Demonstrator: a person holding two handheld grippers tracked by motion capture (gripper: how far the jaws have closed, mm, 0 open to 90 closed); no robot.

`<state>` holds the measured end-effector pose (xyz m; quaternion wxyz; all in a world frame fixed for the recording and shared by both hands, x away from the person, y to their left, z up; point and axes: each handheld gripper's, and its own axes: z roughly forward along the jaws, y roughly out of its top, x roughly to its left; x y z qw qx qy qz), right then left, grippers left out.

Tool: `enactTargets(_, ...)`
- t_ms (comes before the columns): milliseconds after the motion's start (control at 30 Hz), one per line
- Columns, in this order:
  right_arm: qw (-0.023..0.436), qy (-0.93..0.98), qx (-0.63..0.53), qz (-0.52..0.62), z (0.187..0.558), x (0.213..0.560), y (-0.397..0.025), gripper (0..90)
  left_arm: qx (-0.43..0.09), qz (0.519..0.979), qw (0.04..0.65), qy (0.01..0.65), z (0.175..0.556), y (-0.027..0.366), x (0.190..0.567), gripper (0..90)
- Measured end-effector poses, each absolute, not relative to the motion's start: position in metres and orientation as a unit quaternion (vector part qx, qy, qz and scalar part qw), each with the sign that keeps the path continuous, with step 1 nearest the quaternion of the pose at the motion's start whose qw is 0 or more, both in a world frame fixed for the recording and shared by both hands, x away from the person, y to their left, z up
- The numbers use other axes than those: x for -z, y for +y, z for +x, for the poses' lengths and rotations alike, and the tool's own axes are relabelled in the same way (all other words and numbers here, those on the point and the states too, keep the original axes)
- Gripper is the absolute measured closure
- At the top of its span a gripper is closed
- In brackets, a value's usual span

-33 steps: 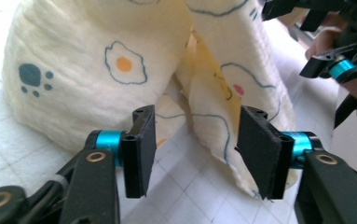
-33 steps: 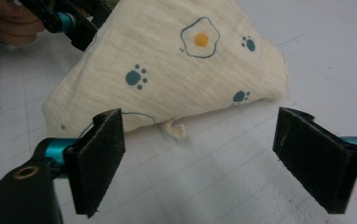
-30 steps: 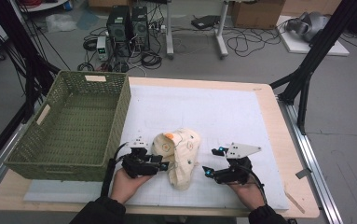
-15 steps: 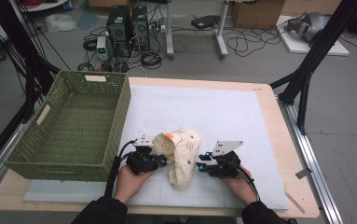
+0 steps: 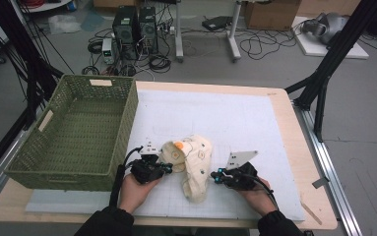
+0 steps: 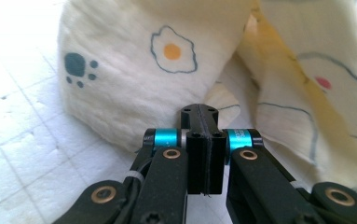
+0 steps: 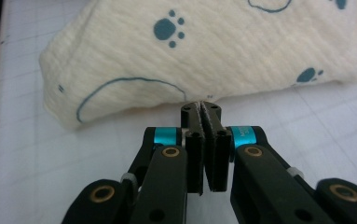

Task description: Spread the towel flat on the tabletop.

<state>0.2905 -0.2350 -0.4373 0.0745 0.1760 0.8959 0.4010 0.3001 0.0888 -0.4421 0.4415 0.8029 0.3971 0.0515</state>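
A crumpled cream cloth (image 5: 196,167) printed with paw marks and fried eggs lies on the white mat near the table's front. My left gripper (image 5: 168,167) is at its left side. In the left gripper view the jaws of my left gripper (image 6: 199,109) are pressed together, their tip tucked into a fold of the cloth (image 6: 134,79). My right gripper (image 5: 214,177) is at the cloth's right edge. In the right gripper view my right gripper (image 7: 200,105) has its jaws closed on the hem of the cloth (image 7: 213,51).
A green woven basket (image 5: 127,123) stands to the left, its near wall beside my left hand. The white mat (image 5: 215,118) stretches back behind the cloth. The wooden table edge (image 5: 294,147) runs along the right, with black frame legs beyond it.
My right gripper has moved left, from open mat up to the cloth's right edge. The left gripper has stayed at the cloth's left side.
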Motion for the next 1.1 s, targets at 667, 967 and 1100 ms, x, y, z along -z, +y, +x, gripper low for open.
enactTargets(667,0.105,0.869,-0.439,0.204,0.254,0.418,-0.293,70.3,-0.03,0.812,0.451,0.368,0.297,0.083,0.442,66.3)
enactTargets(967,0.083,0.883,-0.426,0.177,0.266,0.428,-0.263,62.6,-0.072,0.83,0.422,0.358,0.299,0.076,0.447,80.1)
enactTargets(1100,0.071,0.893,-0.406,0.183,0.272,0.438,-0.259,64.2,-0.068,0.831,0.416,0.364,0.298,0.078,0.446,89.7)
